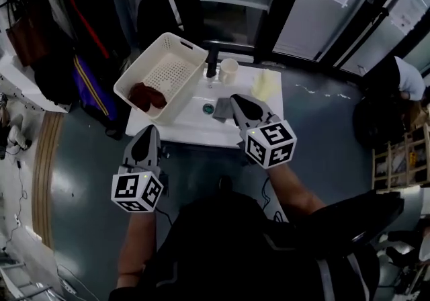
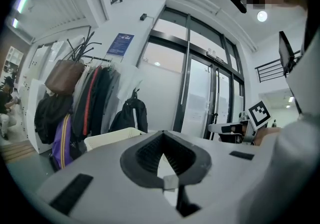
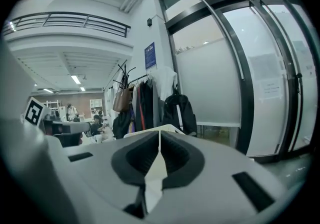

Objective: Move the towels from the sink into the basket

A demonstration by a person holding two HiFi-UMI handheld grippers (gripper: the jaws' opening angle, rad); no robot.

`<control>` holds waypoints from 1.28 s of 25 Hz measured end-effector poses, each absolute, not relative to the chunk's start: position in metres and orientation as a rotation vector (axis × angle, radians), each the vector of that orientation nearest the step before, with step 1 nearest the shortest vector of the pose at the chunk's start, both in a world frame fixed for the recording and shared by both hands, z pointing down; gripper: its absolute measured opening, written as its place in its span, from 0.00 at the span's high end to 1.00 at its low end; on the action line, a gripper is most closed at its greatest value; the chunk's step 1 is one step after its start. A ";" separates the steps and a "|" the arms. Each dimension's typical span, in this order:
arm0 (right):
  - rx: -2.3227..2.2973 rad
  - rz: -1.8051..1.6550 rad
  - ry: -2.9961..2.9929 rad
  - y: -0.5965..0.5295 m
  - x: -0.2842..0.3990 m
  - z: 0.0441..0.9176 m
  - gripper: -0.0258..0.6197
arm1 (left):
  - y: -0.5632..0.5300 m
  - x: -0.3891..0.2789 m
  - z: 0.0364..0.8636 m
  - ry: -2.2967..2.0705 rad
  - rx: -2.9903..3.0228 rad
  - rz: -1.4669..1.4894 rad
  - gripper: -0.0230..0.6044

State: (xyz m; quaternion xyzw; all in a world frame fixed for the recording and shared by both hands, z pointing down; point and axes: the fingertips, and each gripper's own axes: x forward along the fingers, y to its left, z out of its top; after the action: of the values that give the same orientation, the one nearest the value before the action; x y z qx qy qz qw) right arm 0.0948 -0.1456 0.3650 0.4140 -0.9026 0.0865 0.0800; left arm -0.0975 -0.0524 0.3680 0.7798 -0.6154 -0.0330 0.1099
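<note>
A white slotted basket stands on the left of the white sink, with a dark red towel lying in it. A grey towel lies in the basin by the drain. My right gripper hangs over the basin's right side, just right of the grey towel, shut and holding nothing. My left gripper is at the sink's front left edge below the basket, also shut and holding nothing. In the left gripper view its jaws meet, with the basket rim beyond. In the right gripper view the jaws are closed too.
A black faucet, a pale cup and a yellow cloth sit at the sink's back and right. Coats and bags hang on a rack at the left, a black backpack behind the basket. Glass doors stand at the right.
</note>
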 end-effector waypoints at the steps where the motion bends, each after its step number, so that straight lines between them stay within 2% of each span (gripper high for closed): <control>1: 1.254 0.267 -2.696 -0.149 0.105 0.365 0.93 | -0.059 -0.088 0.366 -1.800 2.310 -0.090 0.96; 9: 1.324 0.289 -2.692 -0.182 0.164 0.367 0.93 | -0.110 -0.038 0.358 -1.781 2.367 -0.057 0.96; 16: 1.360 0.290 -2.691 -0.201 0.186 0.369 0.93 | -0.134 -0.014 0.359 -1.746 2.408 -0.030 0.96; 32: 1.519 0.276 -2.580 -0.207 0.163 0.373 0.93 | -0.153 -0.045 0.368 -1.599 2.483 -0.012 0.96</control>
State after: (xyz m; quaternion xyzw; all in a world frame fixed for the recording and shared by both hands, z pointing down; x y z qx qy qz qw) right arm 0.1628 -0.2074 0.3734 0.5040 -0.8562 0.0916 0.0673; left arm -0.0448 -0.1529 0.3680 0.8370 -0.5390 -0.0040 0.0938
